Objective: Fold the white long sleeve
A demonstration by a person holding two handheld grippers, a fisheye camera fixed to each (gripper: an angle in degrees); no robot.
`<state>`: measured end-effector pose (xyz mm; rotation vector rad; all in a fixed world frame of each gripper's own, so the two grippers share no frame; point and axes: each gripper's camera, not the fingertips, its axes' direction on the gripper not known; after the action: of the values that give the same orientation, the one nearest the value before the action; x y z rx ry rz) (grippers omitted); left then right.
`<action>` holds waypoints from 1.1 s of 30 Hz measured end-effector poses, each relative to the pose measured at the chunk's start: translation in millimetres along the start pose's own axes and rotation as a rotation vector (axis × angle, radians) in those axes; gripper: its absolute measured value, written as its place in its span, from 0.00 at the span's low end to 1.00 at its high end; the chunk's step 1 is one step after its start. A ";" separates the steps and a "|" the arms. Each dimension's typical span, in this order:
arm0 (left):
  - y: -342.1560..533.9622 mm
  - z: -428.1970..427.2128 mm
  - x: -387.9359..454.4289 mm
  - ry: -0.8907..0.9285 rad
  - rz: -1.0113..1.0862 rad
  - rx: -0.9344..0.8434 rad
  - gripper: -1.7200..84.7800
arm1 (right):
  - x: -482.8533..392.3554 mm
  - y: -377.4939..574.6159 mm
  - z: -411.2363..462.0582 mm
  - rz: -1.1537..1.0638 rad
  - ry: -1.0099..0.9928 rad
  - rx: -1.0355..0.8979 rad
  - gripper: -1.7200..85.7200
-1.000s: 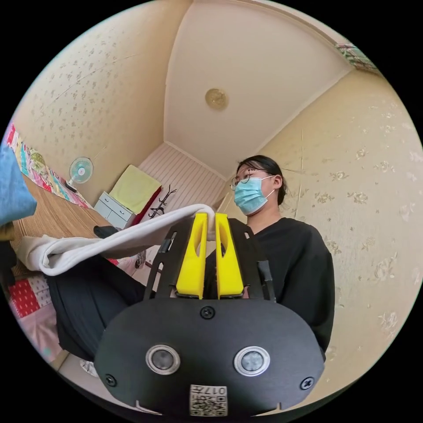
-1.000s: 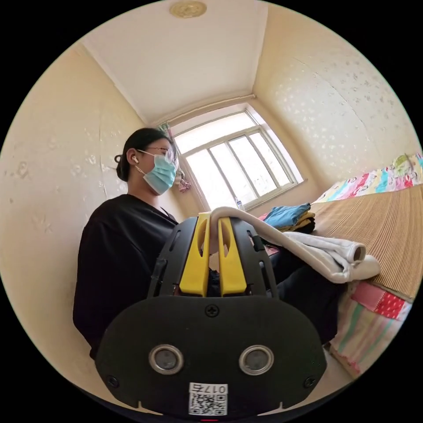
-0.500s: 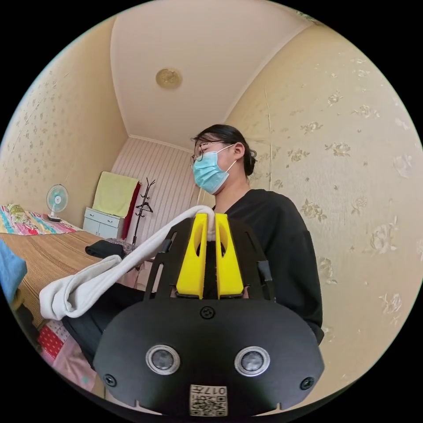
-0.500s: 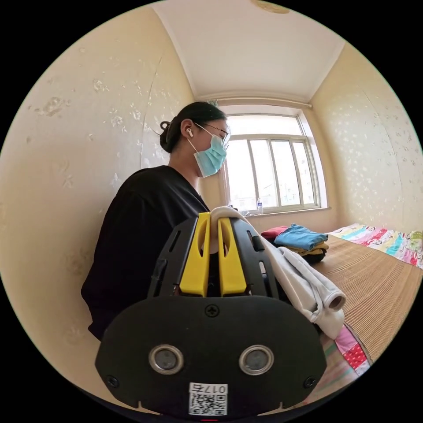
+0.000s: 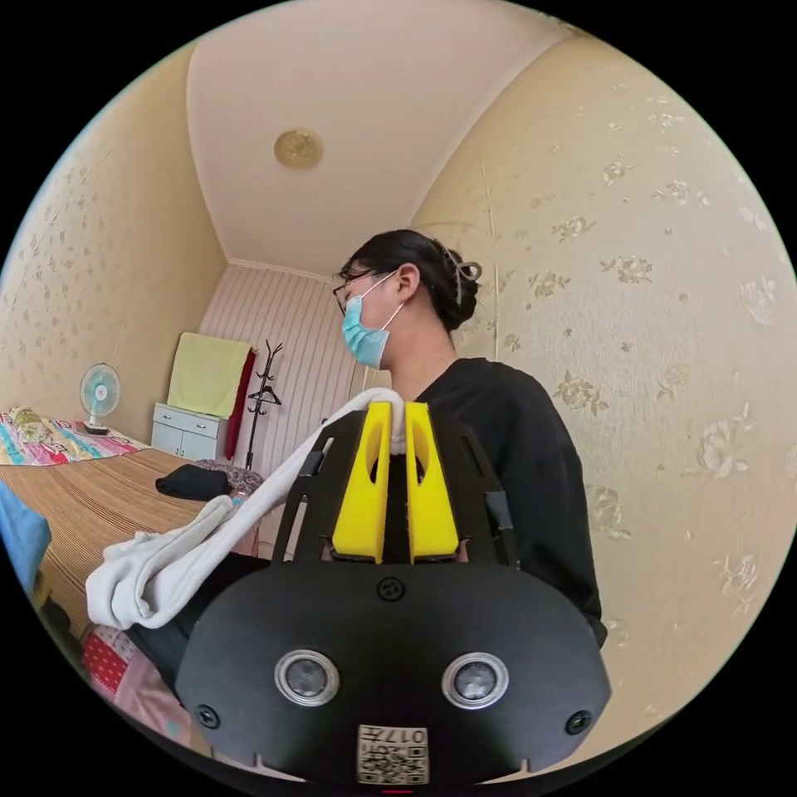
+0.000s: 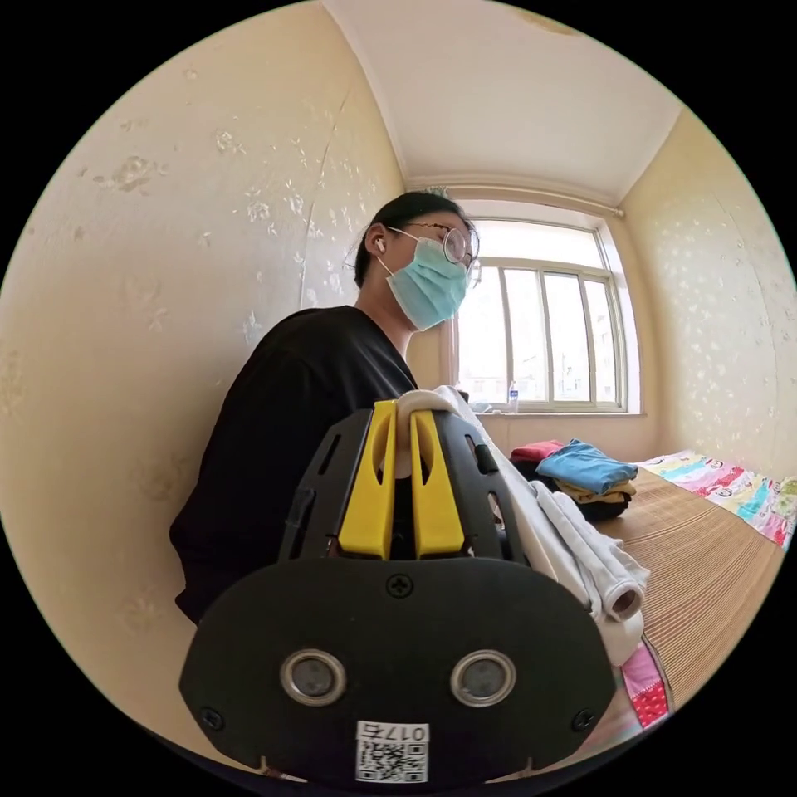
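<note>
The left gripper [image 5: 397,419] has its yellow jaws pressed together on a fold of the white long sleeve [image 5: 166,560], and the right gripper [image 6: 397,419] pinches another part of the same garment [image 6: 581,540] just as tightly. The shirt hangs lifted between the two, its loose bulk drooping over the near edge of the bed [image 5: 91,498] in front of the person [image 5: 498,465].

The step in hand looks like carrying the shirt up to lay it flat. To do it well, both pinches should stay firm and move apart evenly, so the cloth draws taut without bunching (a rolled cuff shows in the right gripper view, which hints at slack still to be shaken out).

For room, the woven mat [image 6: 706,564] on the bed offers a broad bare stretch. A stack of folded clothes [image 6: 585,477] sits toward the window [image 6: 548,332] end, and a dark garment [image 5: 191,481] lies at the other, so the shirt is best set between them. The wall [image 5: 664,332] stands close behind the person, leaving little space to pull backward.
</note>
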<state>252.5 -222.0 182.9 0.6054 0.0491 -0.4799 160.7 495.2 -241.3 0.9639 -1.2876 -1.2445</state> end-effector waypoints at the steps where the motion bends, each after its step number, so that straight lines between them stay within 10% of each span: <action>1: -5.7 -0.2 -2.9 0.000 0.008 0.003 0.05 | -2.9 -5.5 3.4 -0.022 0.009 -0.004 0.03; 15: 114.9 -105.8 -264.5 -0.274 -0.889 0.163 0.06 | 146.6 95.7 17.3 0.554 0.132 -0.079 0.03; 25: 141.1 -161.8 -466.5 -0.546 -0.858 0.436 0.06 | 372.6 226.7 -5.5 1.055 0.200 0.389 0.05; 33: 196.5 -223.1 -543.9 -0.817 -0.956 0.407 0.18 | 458.3 307.9 33.4 1.292 0.522 0.379 0.16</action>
<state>-122.4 271.2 203.4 0.7212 -0.5744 -1.6648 107.0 90.9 132.5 0.4343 -1.3207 0.2403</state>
